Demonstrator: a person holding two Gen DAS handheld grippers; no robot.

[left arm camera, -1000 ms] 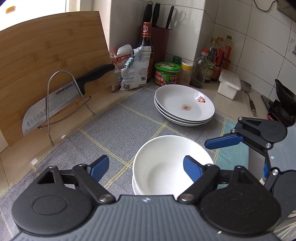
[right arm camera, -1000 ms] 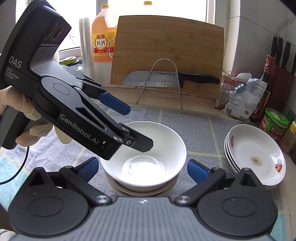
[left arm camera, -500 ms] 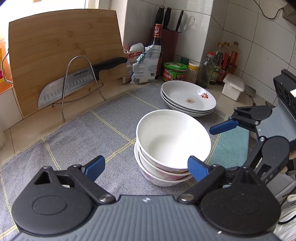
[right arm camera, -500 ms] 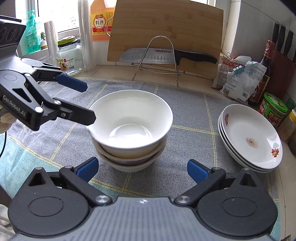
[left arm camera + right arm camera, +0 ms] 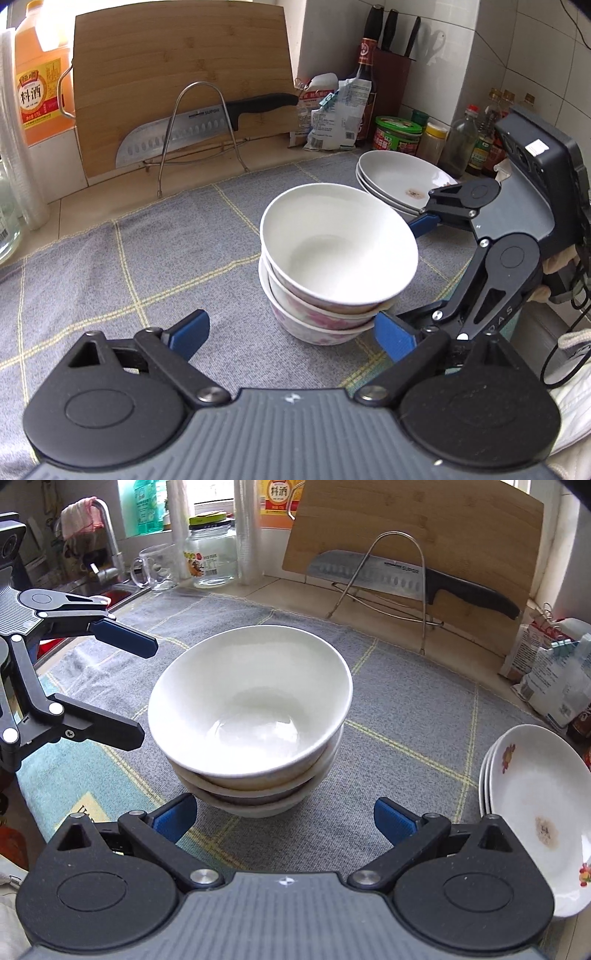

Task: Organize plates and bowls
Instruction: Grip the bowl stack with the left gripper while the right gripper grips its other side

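Note:
A stack of white bowls [image 5: 332,266] stands on the grey checked mat; it also shows in the right wrist view [image 5: 251,716]. The top bowl sits tilted in the stack. A stack of white plates [image 5: 399,181] lies behind and to the right, and it shows at the right edge of the right wrist view [image 5: 539,805]. My left gripper [image 5: 291,336] is open and empty, just in front of the bowls. My right gripper [image 5: 284,818] is open and empty, close in front of the bowls from the other side. Each gripper shows in the other's view.
A wooden cutting board [image 5: 177,85] leans on the wall with a knife [image 5: 207,122] on a wire rack. Bottles, jars and bags [image 5: 395,129] stand in the corner. A glass jar [image 5: 210,550], a mug [image 5: 155,568] and a sink tap [image 5: 103,546] are at the left.
Both grippers have drawn back and down from the bowl stack. The left one, which was over the top bowl, is now clear of it. The bowls and plates have not moved.

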